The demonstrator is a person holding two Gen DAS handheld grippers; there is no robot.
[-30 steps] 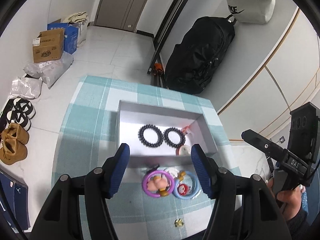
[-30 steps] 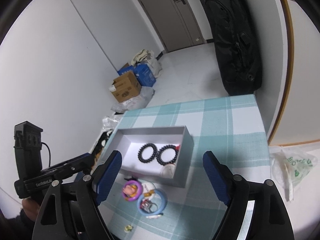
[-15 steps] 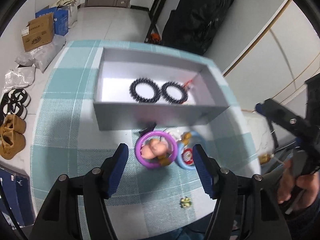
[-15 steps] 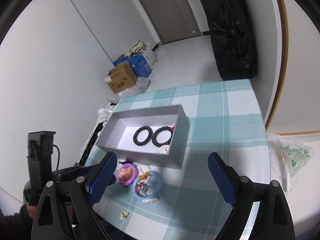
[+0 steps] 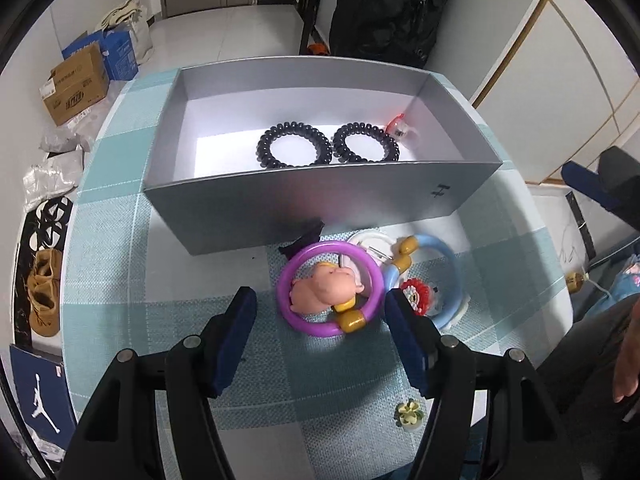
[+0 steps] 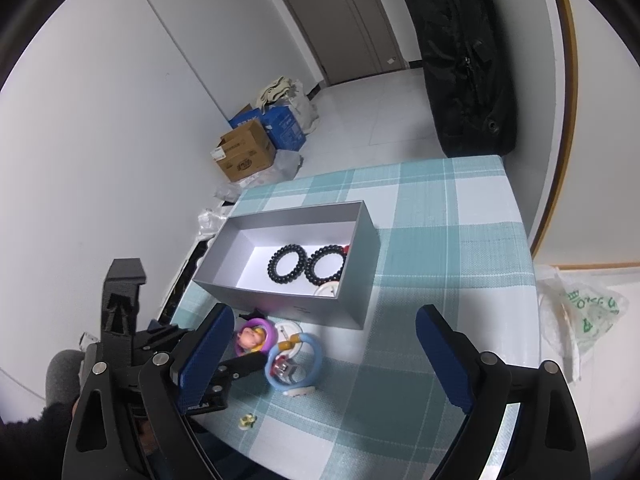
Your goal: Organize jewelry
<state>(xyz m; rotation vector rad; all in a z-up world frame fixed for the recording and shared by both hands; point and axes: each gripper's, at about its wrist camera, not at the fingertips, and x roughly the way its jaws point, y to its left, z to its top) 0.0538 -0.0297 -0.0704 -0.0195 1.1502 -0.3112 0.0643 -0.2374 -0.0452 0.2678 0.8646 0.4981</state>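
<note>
A grey box [image 5: 304, 202] [image 6: 280, 304] on the checked tablecloth holds two black spiral hair ties [image 5: 294, 150] [image 6: 286, 263] and a small red-and-white piece [image 5: 398, 128]. In front of the box lie a purple ring with a pink figure [image 5: 330, 294] [image 6: 256, 334], a blue ring [image 5: 440, 276] [image 6: 294, 364] and a white ring [image 5: 370, 242]. My left gripper [image 5: 320, 312] is open, its fingers on either side of the purple ring, low over the cloth. My right gripper [image 6: 320, 344] is open and empty, held higher, back from the table.
A small yellow-green flower charm [image 5: 408, 414] [image 6: 247, 421] lies near the table's front edge. A black bag [image 6: 464, 52] leans on the wall behind the table. Cardboard boxes [image 6: 244, 156] and shoes [image 5: 42, 292] are on the floor at the left.
My left gripper has dropped and moved forward until its open fingers flank the purple ring. The right gripper has shifted only a little.
</note>
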